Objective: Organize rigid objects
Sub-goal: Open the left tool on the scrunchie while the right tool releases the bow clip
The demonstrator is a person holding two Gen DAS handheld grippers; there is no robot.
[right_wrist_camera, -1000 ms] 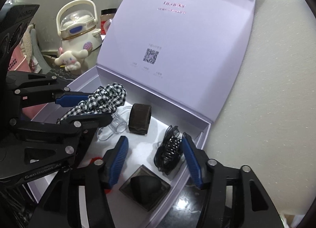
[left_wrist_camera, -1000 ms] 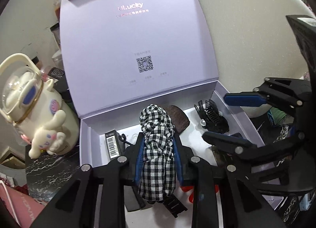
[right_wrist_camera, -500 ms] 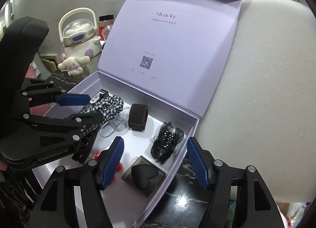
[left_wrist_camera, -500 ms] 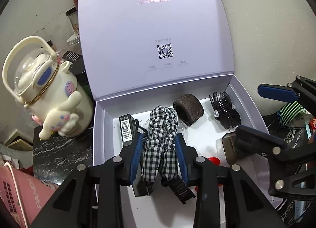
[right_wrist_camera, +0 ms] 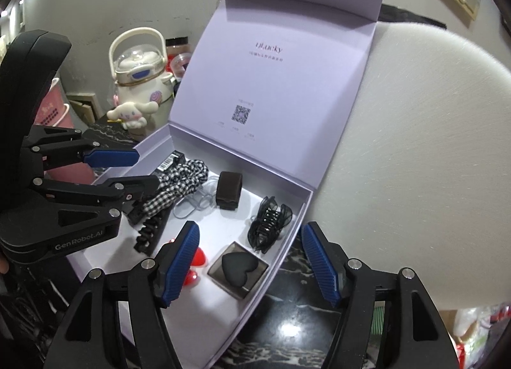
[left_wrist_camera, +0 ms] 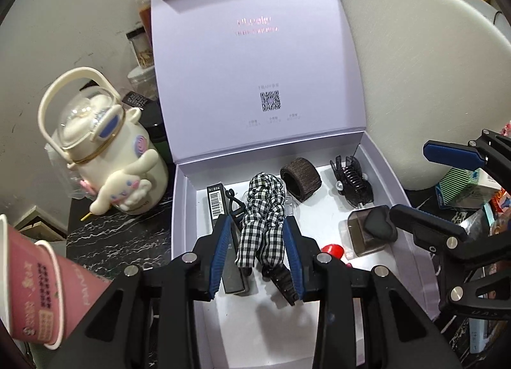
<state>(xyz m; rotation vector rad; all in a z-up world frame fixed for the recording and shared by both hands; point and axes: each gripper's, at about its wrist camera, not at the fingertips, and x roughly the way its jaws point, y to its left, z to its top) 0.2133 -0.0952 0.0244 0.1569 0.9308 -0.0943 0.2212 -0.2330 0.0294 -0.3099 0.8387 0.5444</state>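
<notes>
An open lilac box (left_wrist_camera: 412, 260) (right_wrist_camera: 287, 241) holds hair accessories: a black-and-white checked hair clip (left_wrist_camera: 263, 209) (right_wrist_camera: 179, 182), a brown roll (left_wrist_camera: 301, 179) (right_wrist_camera: 228, 190), a black claw clip (left_wrist_camera: 353, 179) (right_wrist_camera: 270, 223), a dark case with a black heart (left_wrist_camera: 372, 230) (right_wrist_camera: 238, 268), a barcoded black box (left_wrist_camera: 220, 206) and red pieces (left_wrist_camera: 332, 249) (right_wrist_camera: 196, 260). My left gripper (left_wrist_camera: 257, 255) (right_wrist_camera: 134, 171) is open; the checked clip lies in the box between its pads. My right gripper (right_wrist_camera: 250, 262) (left_wrist_camera: 412, 184) is open and empty above the box's near right corner.
A cream character kettle (left_wrist_camera: 105, 158) (right_wrist_camera: 140, 88) stands left of the box on the dark marble top (left_wrist_camera: 127, 241). Pink paper cups (left_wrist_camera: 41, 289) lie at the left. A large white cushion (right_wrist_camera: 415, 161) sits right of the box. Small packages (left_wrist_camera: 466, 187) lie at the right.
Both grippers have drawn back from the box. The left gripper has opened and let go of the checked clip, which now rests in the box. The right gripper stays open.
</notes>
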